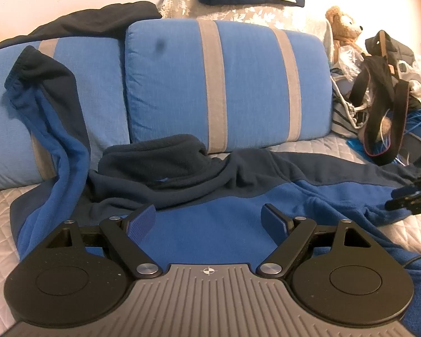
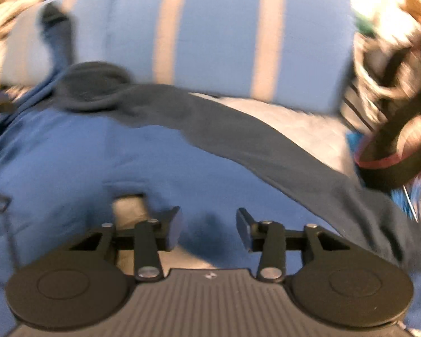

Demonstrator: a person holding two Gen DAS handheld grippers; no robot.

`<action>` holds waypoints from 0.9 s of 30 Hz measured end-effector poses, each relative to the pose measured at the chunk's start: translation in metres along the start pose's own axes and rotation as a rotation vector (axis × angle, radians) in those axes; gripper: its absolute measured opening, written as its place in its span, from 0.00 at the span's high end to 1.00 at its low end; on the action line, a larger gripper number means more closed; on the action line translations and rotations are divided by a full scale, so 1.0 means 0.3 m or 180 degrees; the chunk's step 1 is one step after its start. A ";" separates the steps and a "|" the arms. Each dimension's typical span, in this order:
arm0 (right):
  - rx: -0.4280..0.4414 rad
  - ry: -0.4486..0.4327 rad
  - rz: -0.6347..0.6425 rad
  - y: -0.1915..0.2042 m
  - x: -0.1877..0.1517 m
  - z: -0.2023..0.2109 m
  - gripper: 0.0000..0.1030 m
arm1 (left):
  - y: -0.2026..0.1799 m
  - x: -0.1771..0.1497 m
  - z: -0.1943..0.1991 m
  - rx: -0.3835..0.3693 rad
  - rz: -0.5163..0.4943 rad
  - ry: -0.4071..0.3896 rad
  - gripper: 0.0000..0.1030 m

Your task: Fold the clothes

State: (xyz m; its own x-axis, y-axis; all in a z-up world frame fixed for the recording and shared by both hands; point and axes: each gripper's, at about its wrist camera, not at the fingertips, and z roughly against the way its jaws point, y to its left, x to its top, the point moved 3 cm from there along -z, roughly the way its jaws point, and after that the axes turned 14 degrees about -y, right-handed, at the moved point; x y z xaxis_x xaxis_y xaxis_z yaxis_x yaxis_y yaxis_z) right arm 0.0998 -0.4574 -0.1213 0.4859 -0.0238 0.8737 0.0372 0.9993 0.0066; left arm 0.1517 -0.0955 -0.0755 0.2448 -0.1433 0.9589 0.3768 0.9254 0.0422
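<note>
A blue and navy fleece jacket (image 1: 308, 196) lies spread face down on the white quilted bedspread (image 1: 0, 224). Its left sleeve (image 1: 61, 140) climbs up against a pillow. Its navy collar (image 1: 154, 154) is bunched near the pillows. My left gripper (image 1: 207, 219) hovers over the blue back panel, jaws wide and empty. My right gripper (image 1: 415, 196) shows at the right edge, by the other sleeve. In the blurred right wrist view, the right gripper (image 2: 208, 224) stands partly open over the jacket (image 2: 98, 154), with nothing pinched between its pads.
Two blue pillows with grey stripes (image 1: 238, 84) stand behind the jacket. Dark clothes (image 1: 98, 22) lie on top of them. A teddy bear (image 1: 345, 28), a black bag (image 1: 384, 98), plastic bags and blue cables crowd the right side.
</note>
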 end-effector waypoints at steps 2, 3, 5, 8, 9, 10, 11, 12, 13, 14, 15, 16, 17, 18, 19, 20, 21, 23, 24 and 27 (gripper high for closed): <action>-0.0080 0.0180 -0.0007 -0.013 -0.026 -0.039 0.52 | 0.000 -0.002 0.000 0.0013 -0.0002 0.0003 0.20; -0.0102 0.0242 0.0009 -0.013 -0.034 -0.055 0.49 | 0.000 -0.002 0.002 0.0015 -0.0002 -0.0007 0.20; -0.0140 0.0240 0.0056 -0.005 -0.018 -0.069 0.48 | 0.000 -0.003 0.006 0.0018 -0.0002 -0.0028 0.20; -0.0126 -0.0020 0.0152 0.032 0.084 -0.063 0.41 | -0.007 -0.002 0.018 0.0021 -0.0058 -0.0099 0.20; -0.0107 -0.0122 0.0171 0.047 0.127 -0.058 0.35 | -0.008 0.003 0.026 0.0042 -0.0073 -0.0141 0.20; -0.0081 -0.0231 0.0172 0.065 0.177 -0.049 0.26 | -0.008 0.009 0.034 0.0068 -0.0078 -0.0188 0.20; -0.0043 -0.0350 0.0164 0.086 0.230 -0.039 0.24 | -0.005 0.018 0.041 0.0101 -0.0074 -0.0206 0.20; 0.0011 -0.0467 0.0157 0.110 0.283 -0.029 0.22 | 0.001 0.028 0.047 0.0141 -0.0063 -0.0197 0.20; 0.0069 -0.0577 0.0155 0.132 0.334 -0.020 0.20 | 0.007 0.038 0.053 0.0182 -0.0052 -0.0188 0.20; 0.0121 -0.0690 0.0170 0.160 0.384 -0.008 0.18 | 0.012 0.048 0.060 0.0222 -0.0041 -0.0179 0.20; 0.0168 -0.0804 0.0200 0.192 0.434 0.006 0.14 | 0.021 0.060 0.069 0.0248 -0.0027 -0.0176 0.20; 0.0216 -0.0919 0.0230 0.224 0.483 0.020 0.12 | 0.030 0.076 0.081 0.0254 -0.0025 -0.0185 0.20; 0.0264 -0.1018 0.0263 0.254 0.528 0.033 0.11 | 0.037 0.093 0.096 0.0259 -0.0054 -0.0206 0.20; 0.0311 -0.1105 0.0295 0.281 0.567 0.046 0.09 | 0.045 0.113 0.113 0.0268 -0.0101 -0.0233 0.20; 0.0355 -0.1197 0.0323 0.310 0.605 0.060 0.07 | 0.052 0.135 0.130 0.0281 -0.0148 -0.0266 0.20; 0.0391 -0.1295 0.0361 0.339 0.641 0.073 0.06 | 0.062 0.159 0.146 0.0298 -0.0179 -0.0303 0.20; 0.0404 -0.1397 0.0411 0.366 0.674 0.084 0.04 | 0.075 0.185 0.163 0.0312 -0.0194 -0.0338 0.20; 0.0273 -0.1625 0.0516 0.427 0.730 0.106 0.03 | 0.111 0.236 0.190 0.0333 -0.0145 -0.0387 0.20; 0.0175 -0.1724 0.0567 0.457 0.754 0.117 0.03 | 0.130 0.260 0.202 0.0342 -0.0107 -0.0408 0.20; 0.0137 -0.1863 0.0573 0.547 0.807 0.129 0.00 | 0.190 0.323 0.236 0.0396 -0.0028 -0.0468 0.20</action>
State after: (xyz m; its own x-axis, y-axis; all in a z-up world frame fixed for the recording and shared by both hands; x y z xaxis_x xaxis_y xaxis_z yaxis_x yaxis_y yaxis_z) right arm 0.1898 -0.2980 0.1101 -0.0793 0.1533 0.9850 -0.0421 0.9867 -0.1569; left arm 0.1338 -0.0319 0.0395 0.1053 -0.1072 0.9886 0.2628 0.9618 0.0763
